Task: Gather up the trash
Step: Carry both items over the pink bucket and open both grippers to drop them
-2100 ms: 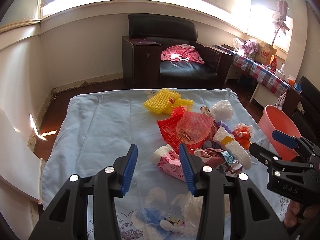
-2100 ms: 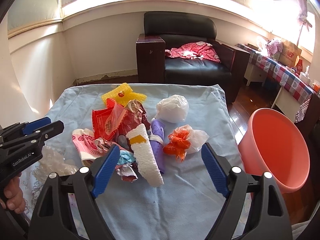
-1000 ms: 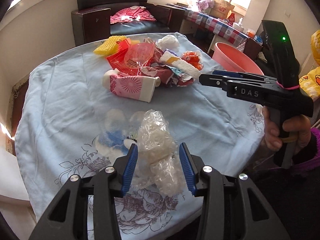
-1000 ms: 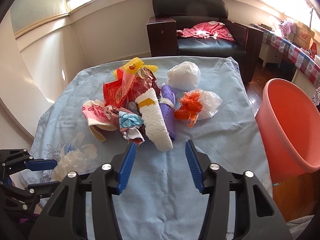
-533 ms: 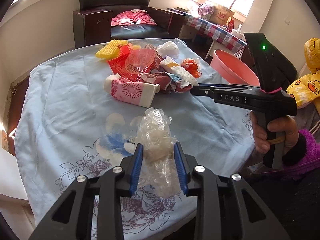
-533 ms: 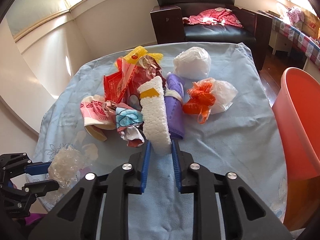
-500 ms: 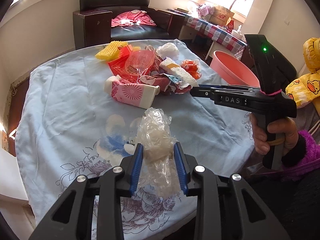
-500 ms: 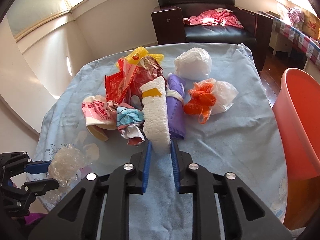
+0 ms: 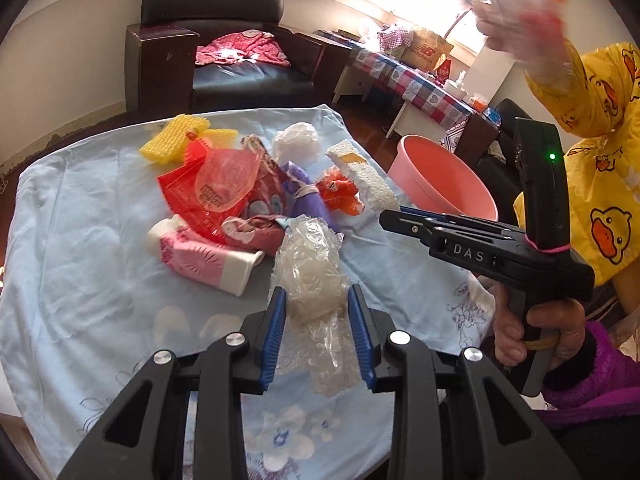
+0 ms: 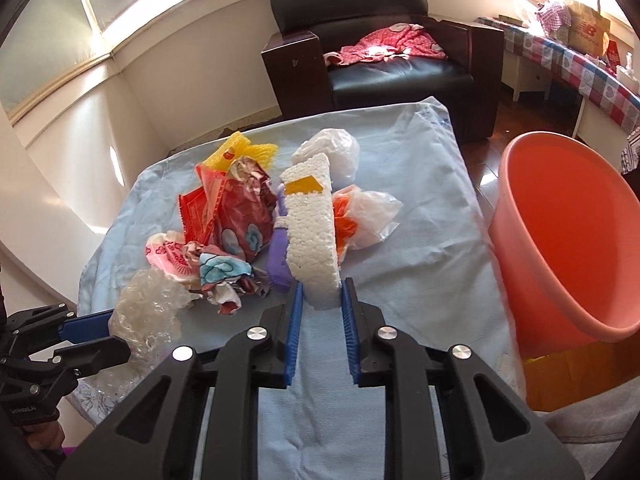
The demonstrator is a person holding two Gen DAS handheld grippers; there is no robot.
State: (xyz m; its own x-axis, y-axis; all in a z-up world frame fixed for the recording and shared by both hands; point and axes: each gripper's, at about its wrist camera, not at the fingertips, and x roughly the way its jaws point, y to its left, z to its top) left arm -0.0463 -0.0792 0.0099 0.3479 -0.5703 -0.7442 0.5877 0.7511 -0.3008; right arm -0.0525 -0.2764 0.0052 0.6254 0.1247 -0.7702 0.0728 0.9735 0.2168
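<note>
My left gripper (image 9: 316,308) is shut on a crumpled clear plastic wrap (image 9: 310,268) and holds it above the blue tablecloth (image 9: 80,264); it also shows in the right wrist view (image 10: 148,312). My right gripper (image 10: 319,300) is shut on a white foam block (image 10: 312,236) with a yellow tape patch, lifted and tilted up; the block also shows in the left wrist view (image 9: 360,176). A pile of wrappers lies on the table: red packet (image 9: 192,196), yellow foam net (image 9: 172,144), pink carton (image 9: 200,256), white bag (image 9: 296,142), orange bag (image 10: 360,216). The pink bucket (image 10: 568,240) stands right of the table.
A dark armchair (image 10: 380,40) with a pink cloth stands behind the table. A side table with a checked cloth (image 9: 412,80) is at the back right. A person in a yellow duck jacket (image 9: 592,152) is at the right edge.
Both grippers have risen with their loads: the plastic wrap has come off the cloth and the foam block has been lifted out of the pile and tilted up.
</note>
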